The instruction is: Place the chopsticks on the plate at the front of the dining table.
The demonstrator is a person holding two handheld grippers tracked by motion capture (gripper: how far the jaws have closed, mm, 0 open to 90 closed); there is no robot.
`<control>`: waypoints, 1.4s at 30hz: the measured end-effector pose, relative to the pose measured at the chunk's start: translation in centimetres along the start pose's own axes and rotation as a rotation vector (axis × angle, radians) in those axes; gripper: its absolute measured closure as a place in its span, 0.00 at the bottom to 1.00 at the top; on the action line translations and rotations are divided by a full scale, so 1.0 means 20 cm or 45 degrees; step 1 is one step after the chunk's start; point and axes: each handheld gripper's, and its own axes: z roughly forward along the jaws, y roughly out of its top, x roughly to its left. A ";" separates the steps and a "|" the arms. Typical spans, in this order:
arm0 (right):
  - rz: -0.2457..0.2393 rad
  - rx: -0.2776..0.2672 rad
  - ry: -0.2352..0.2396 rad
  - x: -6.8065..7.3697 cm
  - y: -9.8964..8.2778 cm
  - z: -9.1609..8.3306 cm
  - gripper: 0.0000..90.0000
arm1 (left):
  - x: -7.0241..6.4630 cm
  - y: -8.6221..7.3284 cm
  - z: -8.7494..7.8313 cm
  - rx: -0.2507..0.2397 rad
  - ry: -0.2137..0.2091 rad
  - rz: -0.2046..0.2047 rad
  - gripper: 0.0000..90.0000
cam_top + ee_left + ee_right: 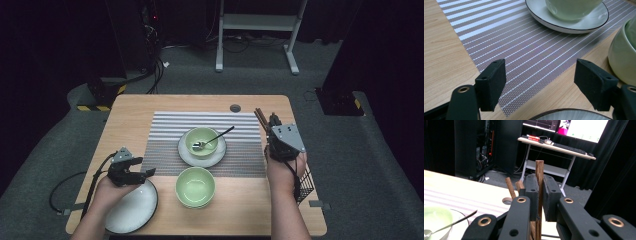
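My right gripper [540,187] is shut on a brown wooden chopstick [539,173], which stands upright between its pads. Two more wooden sticks [510,187] lean just left of the jaws; what holds them is hidden. In the high view the right gripper [273,121] is raised over the table's right edge with the sticks [260,117] poking out beyond it. My left gripper [145,173] stands open and empty, low over the near left of the table, above the rim of a grey plate [132,206]. Its jaws [540,80] frame the placemat's corner.
A striped placemat [165,135] carries a saucer [218,156] with a green bowl [202,141] and a metal spoon [217,136] in it. A second green bowl [195,186] sits in front. A wire rack [306,187] lies under the right wrist.
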 end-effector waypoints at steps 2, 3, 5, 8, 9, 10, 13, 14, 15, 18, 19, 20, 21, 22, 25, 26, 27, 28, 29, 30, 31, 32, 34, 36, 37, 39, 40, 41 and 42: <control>0.008 -0.011 -0.003 -0.01 0.01 -0.01 0.94 | 0.00 0.00 0.00 0.003 0.001 0.002 0.29; 0.011 -0.018 -0.005 -0.02 0.01 -0.02 0.94 | 0.00 0.00 0.00 0.004 0.002 0.004 0.29; 0.023 -0.032 -0.006 -0.03 0.02 -0.03 0.94 | 0.00 0.00 0.00 0.005 0.002 0.005 0.29; 0.041 -0.054 -0.001 -0.04 0.04 -0.04 0.94 | 0.00 0.00 0.00 0.003 0.001 0.006 0.29; 0.046 -0.057 -0.001 -0.05 0.05 -0.05 0.94 | 0.00 0.00 0.00 0.003 0.001 0.006 0.29; 0.052 -0.063 -0.003 -0.05 0.05 -0.05 0.94 | 0.00 0.00 0.00 0.003 0.001 0.006 0.29; 0.069 -0.076 -0.002 -0.05 0.06 -0.06 0.94 | 0.00 0.00 0.00 0.005 0.001 0.008 0.29; 0.071 -0.080 -0.001 -0.05 0.06 -0.06 0.94 | -0.01 0.00 0.00 0.006 0.000 0.008 0.29; 0.070 -0.085 -0.001 -0.05 0.06 -0.06 0.94 | 0.00 0.00 0.00 0.006 0.001 0.009 0.29; 0.076 -0.094 -0.001 -0.05 0.06 -0.06 0.94 | 0.00 0.00 0.00 0.004 0.000 0.008 0.29; 0.080 -0.097 -0.002 -0.05 0.06 -0.06 0.94 | 0.00 0.00 0.00 0.003 0.001 0.007 0.29; 0.084 -0.102 -0.002 -0.05 0.07 -0.07 0.94 | 0.00 0.00 0.00 0.003 0.002 0.009 0.29; 0.085 -0.107 -0.005 -0.05 0.07 -0.07 0.94 | 0.00 0.00 0.00 0.002 0.001 0.008 0.29; 0.089 -0.113 -0.005 -0.05 0.07 -0.07 0.94 | 0.00 0.00 0.00 0.002 0.001 0.008 0.29; 0.094 -0.135 -0.010 -0.05 0.08 -0.08 0.94 | 0.00 0.00 0.00 0.002 0.001 0.008 0.29; 0.097 -0.140 -0.011 -0.05 0.08 -0.09 0.94 | 0.00 0.00 0.00 0.002 0.002 0.009 0.29; 0.096 -0.146 -0.014 -0.05 0.09 -0.09 0.94 | 0.00 0.00 0.00 0.002 0.002 0.008 0.29; 0.095 -0.152 -0.018 -0.05 0.09 -0.09 0.94 | 0.00 0.00 0.00 0.002 0.001 0.009 0.29; 0.097 -0.161 -0.020 -0.05 0.10 -0.10 0.94 | 0.00 0.00 0.00 0.001 0.001 0.009 0.29; 0.099 -0.166 -0.019 -0.05 0.10 -0.10 0.94 | 0.00 0.00 0.00 0.001 0.001 0.008 0.29; 0.105 -0.172 -0.020 -0.05 0.11 -0.10 0.94 | 0.00 0.00 0.00 0.002 0.001 0.009 0.29; 0.108 -0.181 -0.019 -0.05 0.11 -0.11 0.94 | 0.00 0.00 0.00 0.001 0.002 0.010 0.29; 0.107 -0.194 -0.021 -0.05 0.12 -0.12 0.94 | 0.00 0.00 0.00 -0.002 -0.003 0.005 0.29; 0.104 -0.208 -0.025 -0.05 0.13 -0.12 0.94 | 0.00 0.00 0.00 -0.003 -0.003 0.007 0.29; 0.106 -0.212 -0.026 -0.05 0.14 -0.12 0.94 | 0.00 0.00 0.00 -0.001 -0.002 0.007 0.29; 0.104 -0.220 -0.029 -0.05 0.14 -0.13 0.94 | 0.00 0.00 0.00 0.001 -0.001 0.009 0.29; 0.103 -0.225 -0.032 -0.05 0.15 -0.13 0.94 | -0.01 0.00 0.00 0.000 -0.002 0.009 0.29; 0.101 -0.230 -0.035 -0.05 0.15 -0.13 0.94 | -0.01 0.00 0.00 -0.001 -0.002 0.009 0.29; 0.101 -0.236 -0.037 -0.05 0.16 -0.13 0.94 | -0.01 0.00 0.00 -0.003 -0.003 0.009 0.29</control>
